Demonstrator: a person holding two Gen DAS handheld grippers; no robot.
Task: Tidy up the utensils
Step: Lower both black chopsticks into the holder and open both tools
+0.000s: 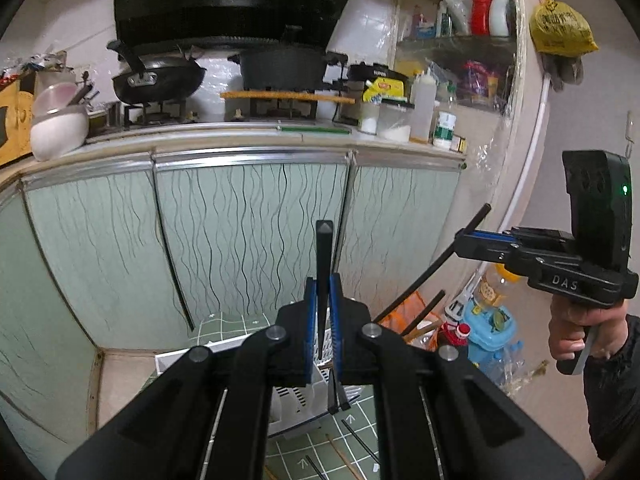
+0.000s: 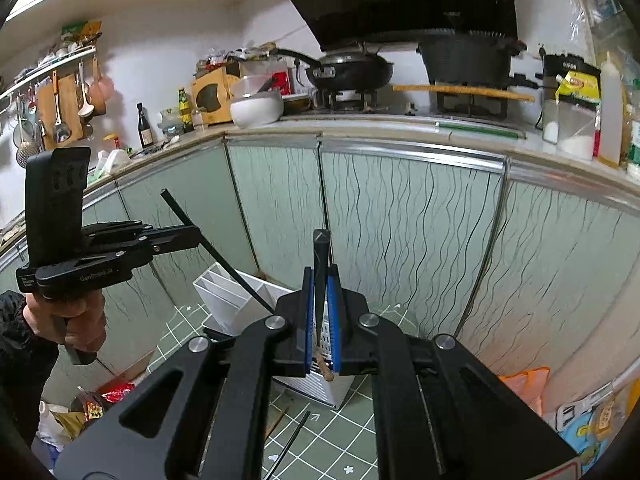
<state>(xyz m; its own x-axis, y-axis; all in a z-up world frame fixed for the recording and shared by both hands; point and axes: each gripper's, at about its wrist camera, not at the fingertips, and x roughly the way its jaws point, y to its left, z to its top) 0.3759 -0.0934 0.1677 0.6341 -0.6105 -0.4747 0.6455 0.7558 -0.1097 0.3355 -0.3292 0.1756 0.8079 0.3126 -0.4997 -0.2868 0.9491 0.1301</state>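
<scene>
My left gripper (image 1: pixel 323 280) is shut on a black chopstick (image 1: pixel 323 246) that stands upright between its blue pads. My right gripper (image 2: pixel 320 271) is shut on a second black chopstick (image 2: pixel 321 250), also upright. Each gripper shows in the other's view: the right gripper (image 1: pixel 464 240) at the right with its stick slanting down to the left, the left gripper (image 2: pixel 194 235) at the left with its stick slanting down to the right. A white slotted utensil holder (image 1: pixel 294 404) (image 2: pixel 232 300) stands on the green mat below both. Loose chopsticks (image 2: pixel 288 444) (image 1: pixel 340 456) lie on the mat.
Pale green cabinet doors (image 1: pixel 248 232) rise straight ahead under a counter with pans (image 1: pixel 156 80), bowls and bottles. Bags and a blue plastic container (image 1: pixel 492 332) crowd the floor at the right. A person's hand (image 2: pixel 76 320) holds each gripper handle.
</scene>
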